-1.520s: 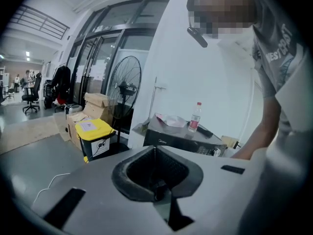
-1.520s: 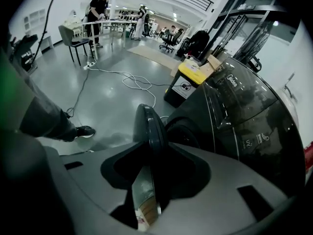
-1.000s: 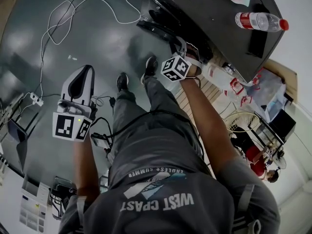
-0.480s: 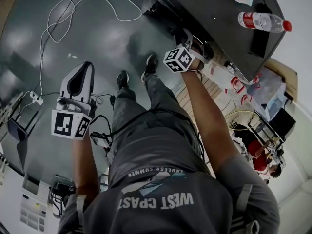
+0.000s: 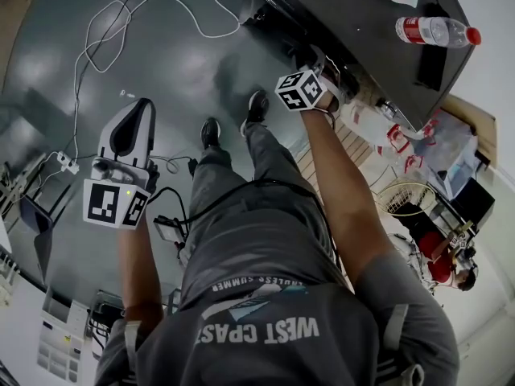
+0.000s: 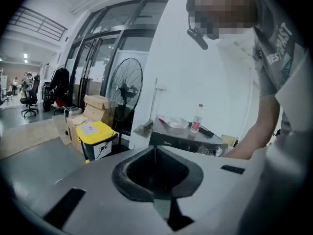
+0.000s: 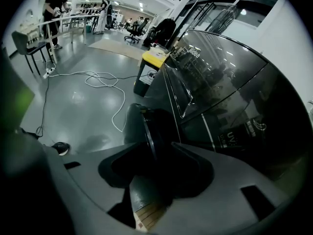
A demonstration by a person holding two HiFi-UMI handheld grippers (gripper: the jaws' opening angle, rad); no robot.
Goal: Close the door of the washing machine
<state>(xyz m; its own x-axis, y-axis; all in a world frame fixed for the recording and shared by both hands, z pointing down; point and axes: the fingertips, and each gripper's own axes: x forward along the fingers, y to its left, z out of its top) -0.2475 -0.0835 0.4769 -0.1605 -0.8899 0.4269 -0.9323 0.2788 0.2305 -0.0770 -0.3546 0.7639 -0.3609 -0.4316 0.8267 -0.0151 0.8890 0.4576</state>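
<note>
The dark washing machine (image 5: 354, 22) stands at the top right of the head view, and it also shows far off as the washing machine (image 6: 188, 143). Its round black door (image 7: 142, 121) stands swung out from the front, seen edge-on. My right gripper (image 5: 319, 61) is at the machine's front. The door's rim runs between the jaws of the right gripper (image 7: 156, 153). These jaws have just been opening and stand open around that rim. My left gripper (image 5: 141, 107) hangs over the floor, far from the machine, shut and holding nothing; in its own view the left gripper (image 6: 155, 151) shows a closed seam.
A water bottle (image 5: 434, 32) lies on the machine's top. A white cable (image 5: 105, 30) loops over the grey floor, and a power strip (image 5: 66, 164) lies at the left. Red-and-white bags (image 5: 398, 139) sit right of the machine. A yellow-lidded bin (image 6: 98, 133) and a fan (image 6: 126, 94) stand further off.
My right gripper has shifted a little toward the machine's front and its marker cube has rolled. The left gripper has stayed where it was.
</note>
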